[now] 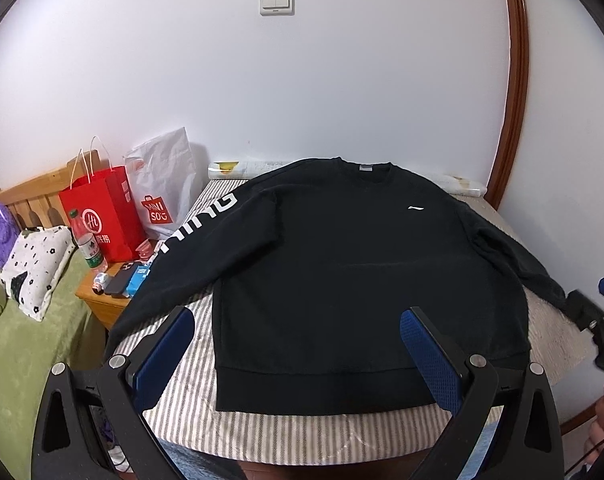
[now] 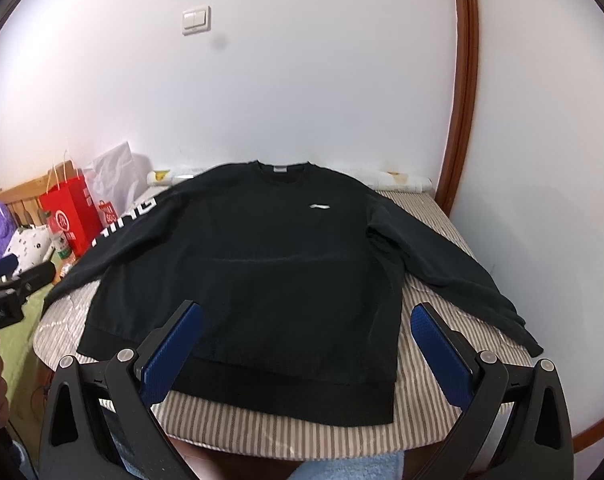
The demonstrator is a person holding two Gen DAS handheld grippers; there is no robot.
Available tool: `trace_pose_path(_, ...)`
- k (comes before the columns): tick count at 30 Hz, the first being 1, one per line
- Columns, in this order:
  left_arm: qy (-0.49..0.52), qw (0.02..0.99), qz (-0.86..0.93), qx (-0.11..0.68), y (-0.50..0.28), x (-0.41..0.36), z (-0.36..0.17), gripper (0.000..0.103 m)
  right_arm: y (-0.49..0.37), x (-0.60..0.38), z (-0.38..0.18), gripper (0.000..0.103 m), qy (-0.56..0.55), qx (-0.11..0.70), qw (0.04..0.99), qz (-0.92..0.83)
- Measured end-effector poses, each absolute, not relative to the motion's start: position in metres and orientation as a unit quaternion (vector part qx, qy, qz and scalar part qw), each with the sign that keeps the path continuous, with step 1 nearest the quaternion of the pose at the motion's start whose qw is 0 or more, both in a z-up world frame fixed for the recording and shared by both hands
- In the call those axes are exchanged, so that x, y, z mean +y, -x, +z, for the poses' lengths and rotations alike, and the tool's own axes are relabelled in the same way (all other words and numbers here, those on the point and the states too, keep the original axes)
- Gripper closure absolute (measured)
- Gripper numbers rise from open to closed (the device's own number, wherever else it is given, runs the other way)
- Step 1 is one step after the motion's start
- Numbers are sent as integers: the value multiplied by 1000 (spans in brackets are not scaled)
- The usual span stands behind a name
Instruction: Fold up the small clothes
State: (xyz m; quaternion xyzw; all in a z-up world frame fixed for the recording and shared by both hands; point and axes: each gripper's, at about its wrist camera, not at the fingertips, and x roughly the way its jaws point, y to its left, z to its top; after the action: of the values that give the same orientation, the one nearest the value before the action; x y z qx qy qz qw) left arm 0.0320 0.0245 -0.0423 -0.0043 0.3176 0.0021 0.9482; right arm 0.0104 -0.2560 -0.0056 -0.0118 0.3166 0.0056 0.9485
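Observation:
A black sweatshirt [image 1: 342, 264] lies spread flat, front up, on a striped table cover [image 1: 189, 364], collar at the far side and both sleeves out. White letters run down its left sleeve [image 1: 189, 228]. My left gripper [image 1: 297, 320] hangs open above the hem, nothing between its blue pads. The same sweatshirt [image 2: 253, 264] fills the right wrist view, its right sleeve [image 2: 462, 280] reaching the table's right edge. My right gripper [image 2: 306, 316] is open over the hem, holding nothing. Each gripper shows at the edge of the other's view.
Left of the table a wooden nightstand [image 1: 101, 304] carries a red paper bag [image 1: 101, 216], a white shopping bag [image 1: 161, 192], a bottle [image 1: 85, 244] and small items. A green bed [image 1: 25, 344] with pillow lies further left. White wall behind; brown door frame [image 1: 514, 92] at right.

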Motion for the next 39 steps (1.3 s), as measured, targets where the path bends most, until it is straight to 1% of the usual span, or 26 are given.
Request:
trace_pose_path(3,16,947,-1,320,-40,33,-49,0,-13,-257,-6,1,-1,310,951,13)
trace_pose_path(12,85,927,14,366,-80,71,-91,0,-30,-262,-11,1,-12,290,957,20)
trace_pose_path(18,166,911,-1,378,-98,115,-124,0,-55,-259,-27,1,-28,296,955,24)
trace_pose_path(24,247,893,21,376,-117,168,-156,1,-86,-247,-50,1,3,307,952,6)
trace_pose_path(26,283,881,24,379,-125,185,-168,3,-96,-245,-59,1,3,316,949,10)
trace_pose_path(28,312,870,17,382,-135,199,-181,9,-107,-242,-68,1,5,325,946,10)
trace_pose_path(32,330,862,21,384,-155,208,-196,10,-131,-237,-88,1,19,347,938,7)
trace_pose_path(34,347,856,16,383,-163,213,-202,14,-140,-235,-95,1,25,357,934,3)
trace_pose_path(36,365,851,19,378,-172,217,-208,15,-149,-234,-103,1,29,366,930,2)
trace_pose_path(37,370,851,21,373,-175,218,-209,18,-153,-233,-105,1,31,368,929,1)
trace_pose_path(39,378,851,28,365,-182,221,-210,21,-160,-233,-109,1,36,373,927,0)
